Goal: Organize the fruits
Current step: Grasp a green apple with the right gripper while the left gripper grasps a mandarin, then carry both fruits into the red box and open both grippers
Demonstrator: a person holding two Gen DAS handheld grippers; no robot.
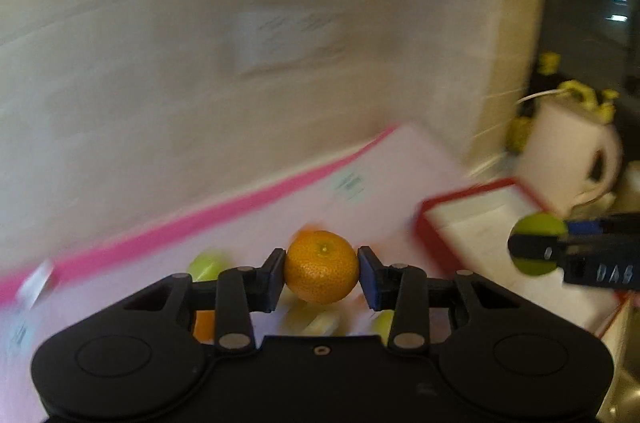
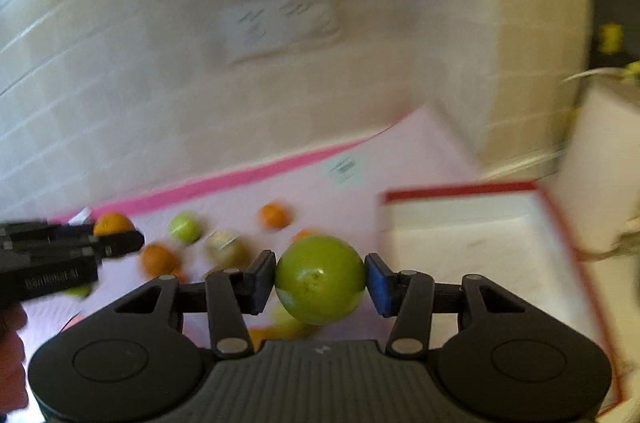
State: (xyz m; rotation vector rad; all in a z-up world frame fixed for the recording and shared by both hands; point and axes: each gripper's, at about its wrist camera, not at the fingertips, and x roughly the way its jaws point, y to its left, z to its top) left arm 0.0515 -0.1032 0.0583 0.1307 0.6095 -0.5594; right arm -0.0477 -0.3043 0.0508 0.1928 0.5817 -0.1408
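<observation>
My left gripper (image 1: 322, 269) is shut on an orange mandarin (image 1: 322, 266), held above the pink mat (image 1: 360, 199). My right gripper (image 2: 320, 281) is shut on a green lime (image 2: 320, 279), also held above the mat. The right gripper with its lime (image 1: 538, 243) shows at the right of the left wrist view, over the red-rimmed white tray (image 1: 480, 223). The left gripper with its mandarin (image 2: 113, 223) shows at the left of the right wrist view. Several oranges (image 2: 274, 216) and limes (image 2: 185, 227) lie loose on the mat. Both views are blurred.
The red-rimmed tray (image 2: 460, 191) lies right of the mat. A white jug (image 1: 568, 159) stands behind it, with yellow items beyond. A tiled wall (image 2: 160, 63) with a socket plate (image 2: 280, 27) rises behind the mat.
</observation>
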